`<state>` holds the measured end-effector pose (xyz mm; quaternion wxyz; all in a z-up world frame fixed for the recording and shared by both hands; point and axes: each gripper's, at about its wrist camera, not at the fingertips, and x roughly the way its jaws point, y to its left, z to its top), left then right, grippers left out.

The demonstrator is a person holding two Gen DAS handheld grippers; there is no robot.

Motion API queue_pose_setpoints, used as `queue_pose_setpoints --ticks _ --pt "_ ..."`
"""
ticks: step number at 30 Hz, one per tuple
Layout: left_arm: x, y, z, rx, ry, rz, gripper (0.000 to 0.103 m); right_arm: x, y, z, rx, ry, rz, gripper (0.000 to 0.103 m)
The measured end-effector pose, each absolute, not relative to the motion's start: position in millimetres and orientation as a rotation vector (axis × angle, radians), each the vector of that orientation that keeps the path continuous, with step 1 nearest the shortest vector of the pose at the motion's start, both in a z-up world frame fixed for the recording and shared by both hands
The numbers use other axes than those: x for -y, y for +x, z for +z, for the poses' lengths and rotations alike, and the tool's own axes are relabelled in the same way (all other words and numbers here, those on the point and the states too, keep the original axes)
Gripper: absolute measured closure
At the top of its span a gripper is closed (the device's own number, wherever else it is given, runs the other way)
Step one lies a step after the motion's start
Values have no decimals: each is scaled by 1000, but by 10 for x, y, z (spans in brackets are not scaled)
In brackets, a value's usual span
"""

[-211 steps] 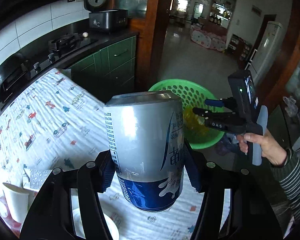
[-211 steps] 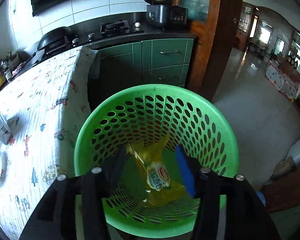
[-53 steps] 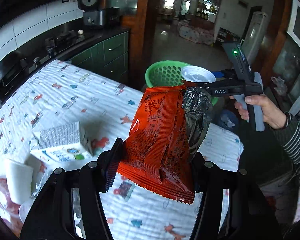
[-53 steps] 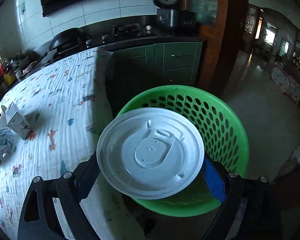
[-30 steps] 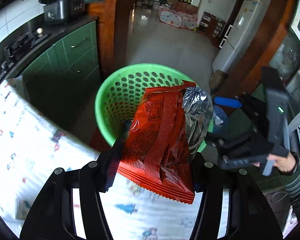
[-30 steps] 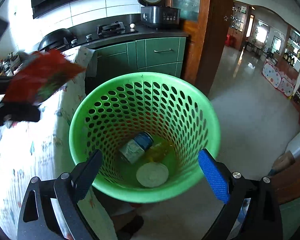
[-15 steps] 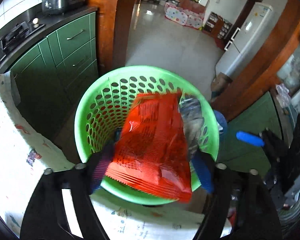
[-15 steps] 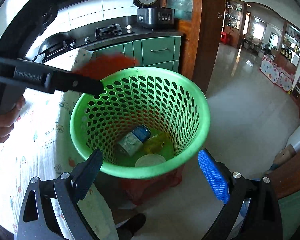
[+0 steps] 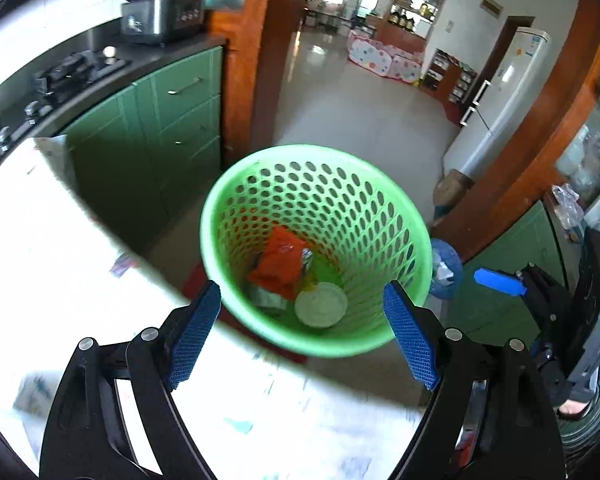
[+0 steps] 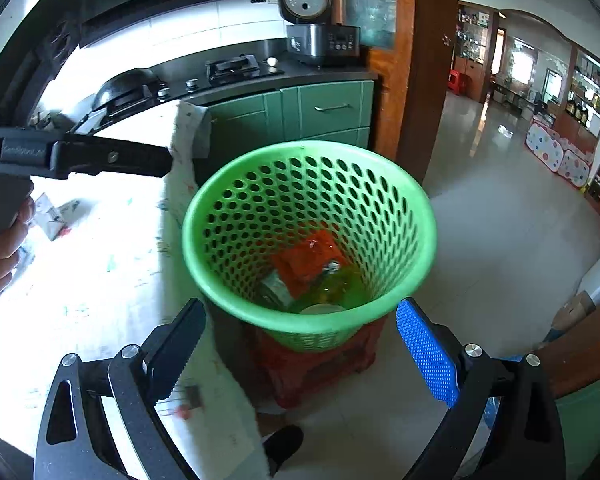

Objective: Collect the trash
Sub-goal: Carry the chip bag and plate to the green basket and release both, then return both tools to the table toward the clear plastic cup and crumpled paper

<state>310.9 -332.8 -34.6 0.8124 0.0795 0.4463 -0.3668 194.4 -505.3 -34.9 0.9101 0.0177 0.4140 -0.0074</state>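
Left wrist view: your left gripper (image 9: 302,322) has just been opening and now stands released, nothing between its pads, above the green basket (image 9: 396,216). The red snack bag (image 9: 278,264) lies inside, beside the white lid (image 9: 321,305), so this drop looks complete. Your right gripper (image 9: 500,282) waits off to the right. Right wrist view: your right gripper (image 10: 300,344) is likewise spread and empty over the basket, which sits on a red stool (image 10: 320,364). Next, swing back to the clothed table (image 10: 100,248), where a small carton (image 10: 52,210) remains. Mind the table edge and your other tool.
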Motion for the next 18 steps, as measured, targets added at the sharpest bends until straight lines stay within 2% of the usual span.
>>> queue_pose_setpoints --ticks 18 --pt "1523 2198 -72 -856 87 -500 21 3725 1695 27 -800 -38 213 10"
